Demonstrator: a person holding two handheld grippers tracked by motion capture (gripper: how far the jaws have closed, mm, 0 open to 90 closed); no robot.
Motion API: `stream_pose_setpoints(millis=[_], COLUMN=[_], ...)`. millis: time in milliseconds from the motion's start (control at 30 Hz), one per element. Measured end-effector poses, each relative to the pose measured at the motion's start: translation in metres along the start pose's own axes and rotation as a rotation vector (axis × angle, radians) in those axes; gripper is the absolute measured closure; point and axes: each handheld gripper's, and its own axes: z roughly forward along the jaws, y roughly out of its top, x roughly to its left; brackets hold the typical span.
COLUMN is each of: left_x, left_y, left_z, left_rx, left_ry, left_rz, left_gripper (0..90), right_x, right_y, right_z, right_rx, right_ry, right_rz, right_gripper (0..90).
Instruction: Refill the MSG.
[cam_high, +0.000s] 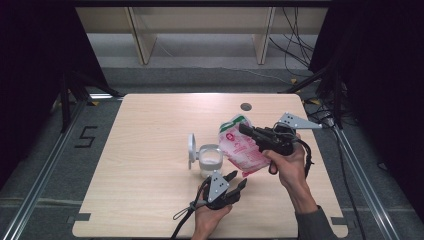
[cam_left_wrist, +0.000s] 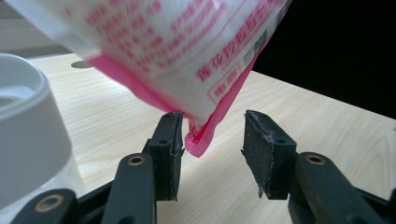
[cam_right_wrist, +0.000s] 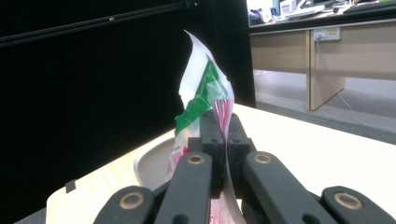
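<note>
A pink-and-white printed bag (cam_high: 243, 150) hangs tilted over the table, and my right gripper (cam_high: 243, 128) is shut on it near its green-striped top. In the right gripper view the bag's top (cam_right_wrist: 205, 88) sticks up out of my closed right gripper (cam_right_wrist: 223, 116). My left gripper (cam_high: 239, 178) sits open just under the bag's lower corner. In the left gripper view that pink corner (cam_left_wrist: 201, 140) dips between the spread jaws of my left gripper (cam_left_wrist: 212, 126), close to the left pad (cam_left_wrist: 169, 140). A white round container (cam_high: 210, 160) with its lid (cam_high: 191, 149) flipped open stands left of the bag.
The container's wall (cam_left_wrist: 23, 140) is close on the left in the left gripper view. The wooden table (cam_high: 150, 150) has a round cable hole (cam_high: 245, 106) near its far edge. Shelving legs and cables lie on the floor beyond.
</note>
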Motion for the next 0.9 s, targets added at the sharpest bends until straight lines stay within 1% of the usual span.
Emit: stream_pose_setpoints(millis=[33, 67, 100, 133, 167, 200, 233, 267, 300, 333, 367, 400, 433, 467, 500, 533, 567, 600, 633, 667, 700, 733, 767, 800, 833, 867, 900], left_x=[0.001, 0.002, 0.002, 0.003, 0.003, 0.005, 0.006, 0.006, 0.006, 0.007, 0.007, 0.007, 0.009, 0.010, 0.011, 0.012, 0.014, 0.014, 0.015, 0.017, 0.016, 0.016, 0.018, 0.019, 0.019, 0.019, 0.019], left_y=[0.000, 0.001, 0.001, 0.001, 0.001, 0.001, 0.001, 0.000, 0.000, 0.000, -0.001, -0.001, 0.000, -0.001, -0.001, -0.001, -0.001, -0.002, -0.003, -0.002, -0.002, -0.003, -0.002, -0.002, -0.002, -0.002, -0.003], left_z=[-0.001, -0.003, -0.004, -0.005, -0.006, -0.007, -0.008, -0.010, -0.011, -0.011, -0.013, -0.013, -0.015, -0.016, -0.017, -0.018, -0.020, -0.020, -0.020, -0.022, -0.023, -0.023, -0.024, -0.025, -0.026, -0.026, -0.026], left_rx=[-0.003, 0.006, 0.010, 0.009, 0.012, 0.011, 0.016, 0.017, 0.020, 0.011, 0.015, 0.014, 0.012, 0.010, 0.003, 0.008, 0.016, 0.013, 0.001, 0.012, 0.009, 0.002, 0.004, 0.007, 0.003, 0.004, 0.002], left_ry=[0.003, 0.009, 0.015, 0.018, 0.022, 0.013, 0.016, 0.021, 0.020, 0.015, 0.026, 0.028, 0.021, 0.027, 0.025, 0.026, 0.031, 0.038, 0.040, 0.039, 0.045, 0.048, 0.046, 0.050, 0.052, 0.056, 0.064], left_rz=[0.004, 0.016, 0.015, 0.000, 0.001, 0.020, 0.023, 0.021, 0.021, 0.021, 0.012, -0.007, 0.021, 0.016, 0.014, 0.012, 0.016, 0.001, -0.010, 0.007, -0.016, -0.021, 0.001, -0.004, -0.008, -0.024, -0.030], left_gripper=[56.4, 56.1, 55.7, 55.3, 55.2, 55.2, 55.2, 55.2, 55.4, 55.3, 55.2, 55.0, 55.0, 54.9, 54.7, 54.8, 54.7, 54.7, 54.7, 54.7, 54.7, 54.8, 54.7, 54.8, 54.8, 54.8, 54.8], right_x=[-0.001, -0.002, -0.003, -0.003, -0.005, -0.006, -0.005, -0.007, -0.006, -0.007, -0.008, -0.010, -0.009, -0.011, -0.012, -0.014, -0.016, -0.016, -0.017, -0.019, -0.019, -0.020, -0.019, -0.021, -0.020, -0.020, -0.021], right_y=[-0.002, -0.003, -0.004, -0.006, -0.007, -0.008, -0.009, -0.011, -0.013, -0.014, -0.016, -0.018, -0.020, -0.022, -0.025, -0.027, -0.029, -0.032, -0.034, -0.034, -0.034, -0.033, -0.033, -0.034, -0.035, -0.036, -0.036], right_z=[0.000, 0.001, 0.000, 0.000, 0.001, 0.001, 0.001, 0.002, 0.001, 0.001, 0.001, 0.001, 0.000, -0.001, -0.001, -0.002, -0.003, -0.004, -0.006, -0.008, -0.010, -0.013, -0.017, -0.018, -0.019, -0.021, -0.022], right_rx=[-0.005, -0.001, 0.016, 0.010, 0.005, 0.011, 0.023, 0.013, 0.013, 0.014, 0.014, 0.011, 0.024, 0.027, 0.032, 0.042, 0.045, 0.055, 0.047, 0.042, 0.044, 0.048, 0.070, 0.055, 0.043, 0.045, 0.039], right_ry=[-0.014, -0.010, -0.013, -0.020, -0.017, -0.020, -0.022, -0.024, -0.021, -0.018, -0.025, -0.021, -0.023, -0.028, -0.026, -0.029, -0.037, -0.038, -0.042, -0.043, -0.047, -0.060, -0.069, -0.068, -0.068, -0.072, -0.079], right_rz=[0.008, 0.012, 0.011, 0.022, 0.021, 0.019, 0.036, 0.016, 0.041, 0.037, 0.026, 0.022, 0.047, 0.041, 0.062, 0.048, 0.047, 0.073, 0.082, 0.079, 0.070, 0.061, 0.070, 0.051, 0.070, 0.068, 0.056], right_gripper=[90.0, 90.0, 90.0, 90.0, 90.0, 90.0, 90.0, 90.0, 90.0, 90.0, 90.0, 90.0, 90.0, 90.0, 90.0, 90.0, 90.0, 90.0, 90.0, 90.0, 90.0, 90.0, 90.0, 90.0, 90.0, 90.0, 90.0])
